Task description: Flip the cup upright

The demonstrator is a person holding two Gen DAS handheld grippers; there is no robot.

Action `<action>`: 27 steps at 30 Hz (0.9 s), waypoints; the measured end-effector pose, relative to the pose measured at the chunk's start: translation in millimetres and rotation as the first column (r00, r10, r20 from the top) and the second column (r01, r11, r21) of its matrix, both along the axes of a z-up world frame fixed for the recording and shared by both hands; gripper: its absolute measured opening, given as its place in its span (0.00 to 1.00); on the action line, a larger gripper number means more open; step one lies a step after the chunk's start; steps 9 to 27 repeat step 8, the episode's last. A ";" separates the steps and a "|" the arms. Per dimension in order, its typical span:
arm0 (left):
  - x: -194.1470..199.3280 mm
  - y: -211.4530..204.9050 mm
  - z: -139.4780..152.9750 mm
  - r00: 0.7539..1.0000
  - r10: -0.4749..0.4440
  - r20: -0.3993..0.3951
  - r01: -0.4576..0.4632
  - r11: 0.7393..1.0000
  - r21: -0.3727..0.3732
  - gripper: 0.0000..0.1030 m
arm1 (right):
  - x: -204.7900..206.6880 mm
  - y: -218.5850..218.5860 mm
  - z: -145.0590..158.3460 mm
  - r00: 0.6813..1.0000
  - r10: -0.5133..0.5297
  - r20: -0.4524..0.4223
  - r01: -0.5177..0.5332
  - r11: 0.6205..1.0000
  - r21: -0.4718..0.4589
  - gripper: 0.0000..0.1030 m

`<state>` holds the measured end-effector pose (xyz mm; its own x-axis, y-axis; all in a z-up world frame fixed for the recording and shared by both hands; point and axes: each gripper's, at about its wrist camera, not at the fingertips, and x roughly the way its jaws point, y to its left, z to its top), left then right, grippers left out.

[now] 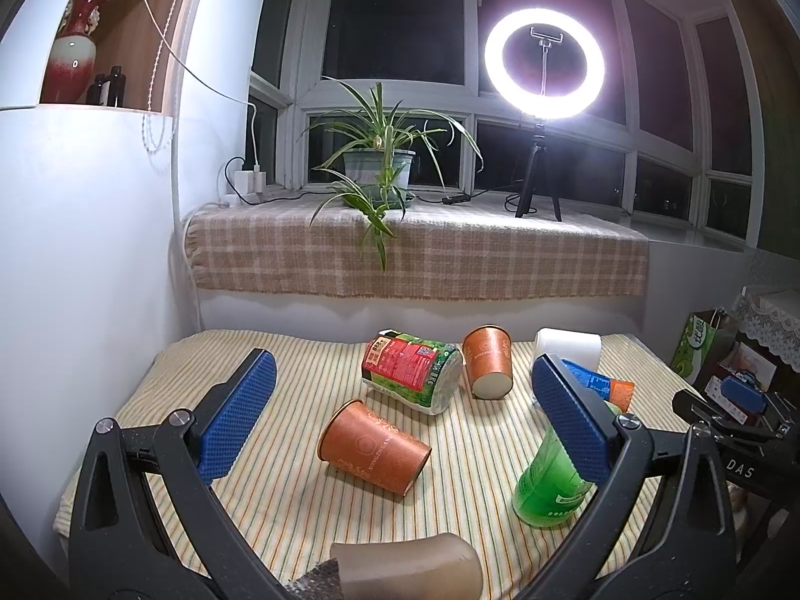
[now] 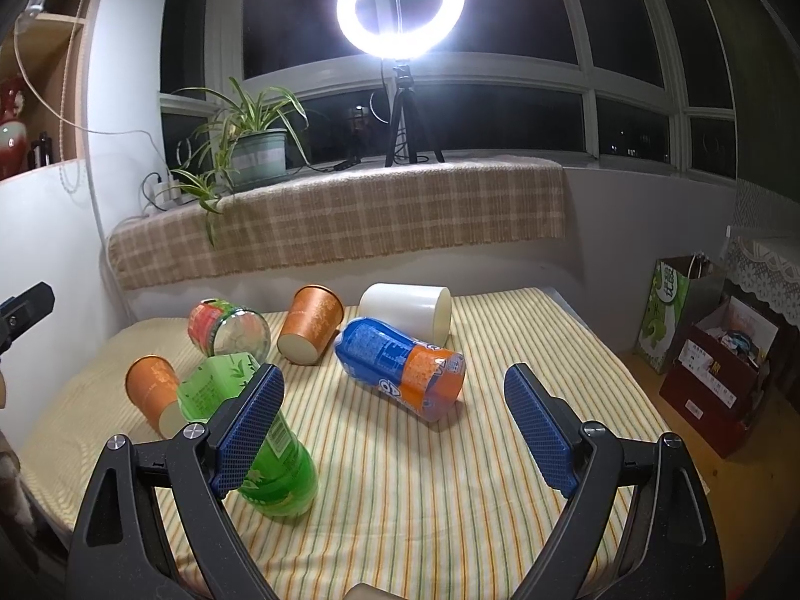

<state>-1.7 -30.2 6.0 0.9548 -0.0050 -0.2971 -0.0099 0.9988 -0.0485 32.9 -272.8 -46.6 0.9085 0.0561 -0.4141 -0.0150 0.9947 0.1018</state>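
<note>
Several cups lie on their sides on a striped cloth (image 1: pixel 280 490). A near orange paper cup (image 1: pixel 374 447) lies between my left gripper's (image 1: pixel 405 425) open fingers; it also shows in the right wrist view (image 2: pixel 152 392). A second orange cup (image 1: pixel 487 361) (image 2: pixel 311 324), a red-green cup (image 1: pixel 412 370) (image 2: pixel 227 328), a green cup (image 1: pixel 552 480) (image 2: pixel 260 435), a blue-orange cup (image 1: pixel 602 385) (image 2: pixel 400 367) and a white cup (image 1: pixel 567 345) (image 2: pixel 405 307) lie around. My right gripper (image 2: pixel 395 430) is open and empty, just before the blue-orange cup.
A brown cup (image 1: pixel 407 567) lies at the near edge under my left gripper. A checked-cloth sill (image 1: pixel 420 260) holds a potted plant (image 1: pixel 380 165) and a ring light (image 1: pixel 545 65). A green bag (image 2: pixel 675 310) and a box (image 2: pixel 720 380) stand on the floor at right.
</note>
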 end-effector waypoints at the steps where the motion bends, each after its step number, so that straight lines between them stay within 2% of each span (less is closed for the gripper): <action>1: -0.8 -0.1 0.3 1.000 0.000 0.000 0.000 1.000 0.000 1.00 | 0.5 -0.1 -0.5 1.000 0.000 -0.002 0.000 1.000 0.001 0.87; 27: -0.7 0.0 -6.8 1.000 0.014 0.010 -0.014 1.000 0.007 1.00 | 2.5 1.6 -3.5 1.000 0.008 -0.013 -0.008 1.000 -0.001 0.87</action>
